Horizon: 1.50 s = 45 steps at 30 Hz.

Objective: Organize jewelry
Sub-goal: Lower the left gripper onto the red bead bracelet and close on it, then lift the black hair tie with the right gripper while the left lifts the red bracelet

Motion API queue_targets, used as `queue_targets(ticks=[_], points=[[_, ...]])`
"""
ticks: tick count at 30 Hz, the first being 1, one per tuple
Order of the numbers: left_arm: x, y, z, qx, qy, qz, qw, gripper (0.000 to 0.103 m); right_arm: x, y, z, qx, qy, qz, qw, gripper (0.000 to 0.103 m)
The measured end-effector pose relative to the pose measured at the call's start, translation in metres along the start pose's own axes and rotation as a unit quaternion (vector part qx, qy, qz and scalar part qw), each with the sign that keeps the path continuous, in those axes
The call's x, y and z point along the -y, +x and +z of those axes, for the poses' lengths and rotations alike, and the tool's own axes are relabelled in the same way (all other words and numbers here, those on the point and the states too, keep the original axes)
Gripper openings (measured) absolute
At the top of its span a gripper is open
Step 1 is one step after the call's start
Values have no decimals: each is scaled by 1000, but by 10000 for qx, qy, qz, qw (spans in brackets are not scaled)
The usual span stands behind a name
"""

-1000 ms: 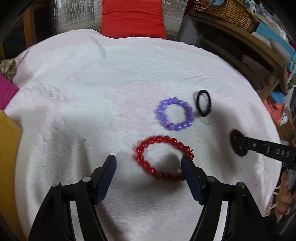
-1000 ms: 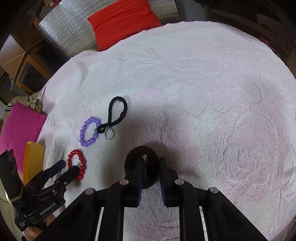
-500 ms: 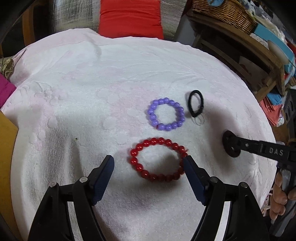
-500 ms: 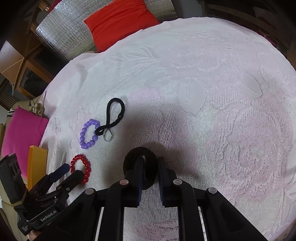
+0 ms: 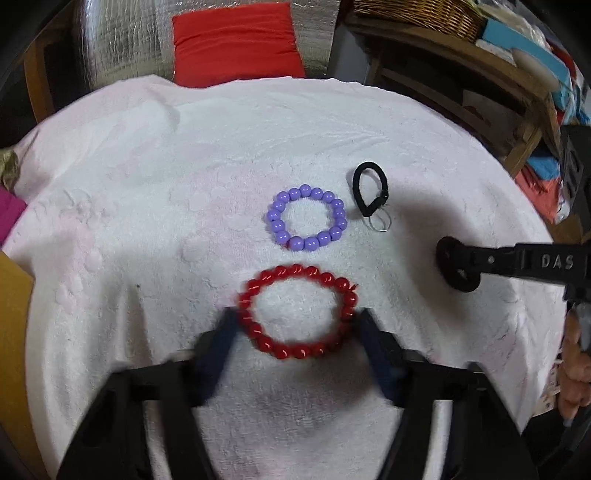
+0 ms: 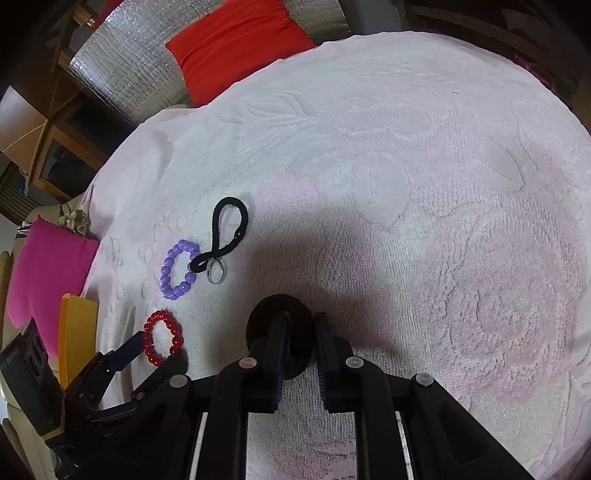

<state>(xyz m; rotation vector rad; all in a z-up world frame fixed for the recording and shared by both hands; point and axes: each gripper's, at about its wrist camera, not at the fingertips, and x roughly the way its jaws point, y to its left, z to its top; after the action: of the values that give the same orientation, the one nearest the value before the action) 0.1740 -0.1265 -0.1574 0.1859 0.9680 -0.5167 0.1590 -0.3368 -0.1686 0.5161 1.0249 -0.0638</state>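
Observation:
A red bead bracelet (image 5: 298,312) lies flat on the pale pink towel (image 5: 147,206). My left gripper (image 5: 297,325) is open, its blue fingers on either side of the bracelet's near half; it also shows in the right wrist view (image 6: 157,352) around the red bracelet (image 6: 162,338). A purple bead bracelet (image 5: 307,218) lies just beyond, with a black cord loop (image 5: 369,194) and a small metal ring (image 5: 378,222) to its right. My right gripper (image 6: 298,343) is shut on a black round disc (image 6: 280,332), seen from the left wrist too (image 5: 460,264).
A red cushion (image 5: 236,44) and silver padding stand behind the towel. A wicker basket (image 5: 417,14) sits on a wooden shelf at the back right. A yellow box (image 6: 75,332) and a magenta cushion (image 6: 44,277) lie left of the towel.
My left gripper has moved forward and narrowed, so its fingers now flank the red bracelet. The right gripper with the disc has hardly moved.

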Motion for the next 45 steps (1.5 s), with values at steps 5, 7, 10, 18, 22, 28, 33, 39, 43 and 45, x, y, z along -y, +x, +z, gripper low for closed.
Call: queue_targets(ticks=[5,7,10,18,22,28,33,39,43,45], points=[[-10,-6,0,24,-153,-121,9998,19,1,-2,0,14,32,23,10000,16],[-12,-11,-1,66,-192,-145,9997,18,3,-6,1,110,159,131,9997,16],[-16,-20,-1,201,-246,-197,9993,18,3,-9,1,170,241,244,9993,15],[-30,-27,-6,206,-373,-134,9990,18,-3,-5,0,84,319,389,9987,15],[-35,-29,-7,199,-378,-148,9990,18,-11,-2,-3,-22,273,517,9983,18],[-40,-29,-9,170,-423,-118,9989,18,-19,3,-5,-217,203,569,9979,19],[-40,-30,-9,182,-389,-77,9990,18,-10,4,-4,-253,382,569,9973,20],[-37,-31,-9,205,-354,3,9992,18,-9,-5,-3,100,251,483,9985,19],[-35,-33,-9,222,-335,34,9992,18,-8,-6,0,134,263,512,9982,18],[-35,-35,-9,253,-325,91,9991,18,-8,-7,1,136,255,531,9982,18]])
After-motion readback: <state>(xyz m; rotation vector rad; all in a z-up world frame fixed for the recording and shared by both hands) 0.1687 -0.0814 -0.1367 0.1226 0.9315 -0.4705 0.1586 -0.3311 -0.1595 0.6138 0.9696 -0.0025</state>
